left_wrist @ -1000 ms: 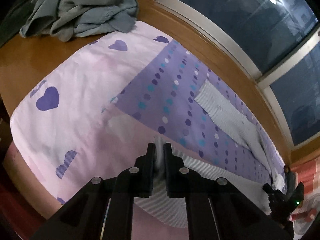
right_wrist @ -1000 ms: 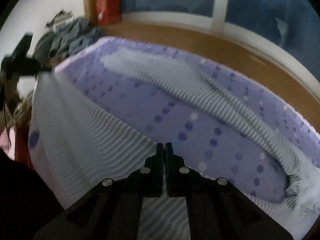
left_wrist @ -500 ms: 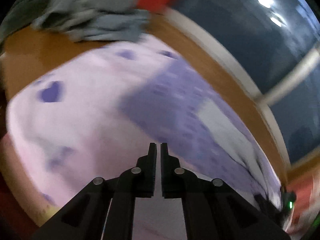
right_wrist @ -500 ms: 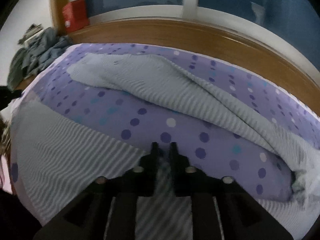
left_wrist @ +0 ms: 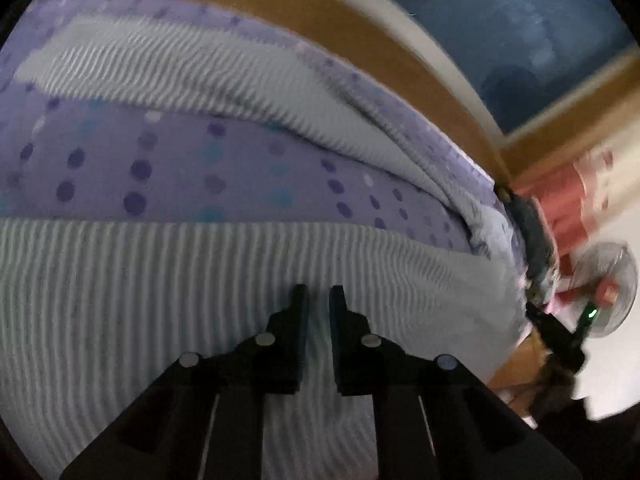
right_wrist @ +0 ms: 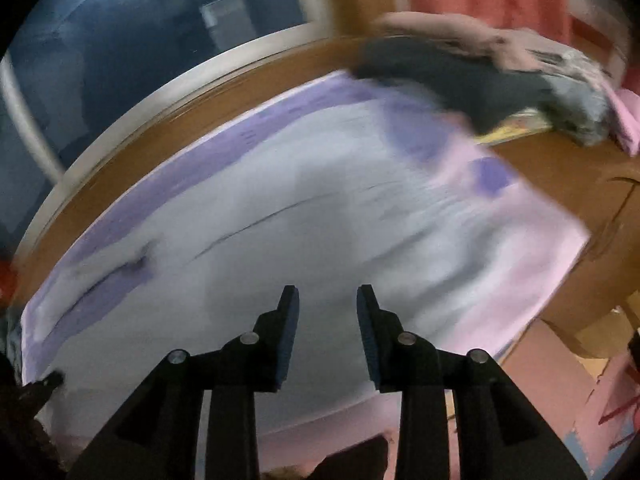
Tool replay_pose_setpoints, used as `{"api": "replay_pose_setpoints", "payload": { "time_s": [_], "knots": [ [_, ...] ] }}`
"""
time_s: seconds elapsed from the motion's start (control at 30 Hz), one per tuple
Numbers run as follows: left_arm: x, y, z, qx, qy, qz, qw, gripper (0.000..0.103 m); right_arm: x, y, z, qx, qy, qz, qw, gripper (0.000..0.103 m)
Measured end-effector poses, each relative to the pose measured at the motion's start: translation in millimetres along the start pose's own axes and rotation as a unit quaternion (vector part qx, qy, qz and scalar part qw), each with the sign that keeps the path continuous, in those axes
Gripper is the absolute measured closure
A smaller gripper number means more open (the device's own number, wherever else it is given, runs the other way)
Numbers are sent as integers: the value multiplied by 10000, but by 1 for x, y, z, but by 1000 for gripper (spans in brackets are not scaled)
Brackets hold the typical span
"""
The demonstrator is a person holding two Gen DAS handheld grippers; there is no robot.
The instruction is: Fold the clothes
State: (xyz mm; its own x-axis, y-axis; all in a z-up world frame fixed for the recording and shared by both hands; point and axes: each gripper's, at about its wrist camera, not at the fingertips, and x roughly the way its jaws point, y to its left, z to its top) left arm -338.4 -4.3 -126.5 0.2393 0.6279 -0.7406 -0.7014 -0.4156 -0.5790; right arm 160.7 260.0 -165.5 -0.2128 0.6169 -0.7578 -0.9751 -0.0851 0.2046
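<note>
Hovering over the striped garment [left_wrist: 160, 300], our left tool [left_wrist: 318, 300] is slightly parted, empty; right tool [right_wrist: 328, 300] gapes wide, empty, dark clothes pile [right_wrist: 480, 80] at one o'clock.

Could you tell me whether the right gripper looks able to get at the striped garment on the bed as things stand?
Probably yes. The right gripper is open and empty, with the pale striped garment spread directly ahead of its fingers on the purple bedsheet. Nothing lies between them; the dark clothes pile sits well off at the far corner. The picture is blurred.

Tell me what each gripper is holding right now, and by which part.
Nothing: the left gripper and the right gripper both stand open above the striped garment.
</note>
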Motion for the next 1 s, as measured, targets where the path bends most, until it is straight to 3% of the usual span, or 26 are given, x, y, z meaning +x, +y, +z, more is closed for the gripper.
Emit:
{"api": "replay_pose_setpoints", "payload": {
  "time_s": [0.07, 0.1, 0.17, 0.23, 0.3, 0.37, 0.43, 0.53, 0.6, 0.77, 0.83, 1.0],
  "knots": [
    [3, 6, 0, -529, -64, 248, 9983, 93, 14, -29, 30, 52, -26, 115, 9999, 59],
    [-8, 4, 2, -688, -627, 556, 9941, 93, 28, -38, 48, -4, -4, 279, 9996, 53],
    [-29, 1, 8, -953, -1703, 1167, 9738, 85, 58, -52, 83, -132, 70, 622, 9980, 48],
    [-36, 3, 15, -1299, -2271, 1621, 9515, 74, 86, -56, 114, -217, 159, 810, 9964, 47],
    [-31, 15, 31, -1616, -2545, 1673, 9387, 63, 114, -57, 140, -248, 354, 971, 9943, 41],
    [-8, 38, 57, -1872, -2271, 1787, 9389, 40, 141, -48, 157, -298, 639, 766, 9946, 41],
    [16, 63, 83, -2290, -1880, 1886, 9363, 36, 155, -32, 165, -404, 768, 527, 9948, 79],
    [44, 99, 112, -3026, -1535, 1615, 9267, 36, 151, -29, 171, -223, 853, 599, 9943, 79],
    [68, 120, 137, -3320, -1204, 1407, 9249, 36, 140, -32, 171, -60, 785, 700, 9944, 79],
    [126, 141, 173, -2870, -427, 2123, 9331, 36, 102, -32, 168, 338, 363, 968, 9941, 79],
    [154, 151, 180, -2771, -72, 2406, 9302, 36, 93, -31, 165, 457, 211, 1003, 9937, 79],
    [189, 171, 176, -3254, 151, 2236, 9186, 35, 89, -19, 155, 591, 151, 837, 9946, 79]
  ]
}}
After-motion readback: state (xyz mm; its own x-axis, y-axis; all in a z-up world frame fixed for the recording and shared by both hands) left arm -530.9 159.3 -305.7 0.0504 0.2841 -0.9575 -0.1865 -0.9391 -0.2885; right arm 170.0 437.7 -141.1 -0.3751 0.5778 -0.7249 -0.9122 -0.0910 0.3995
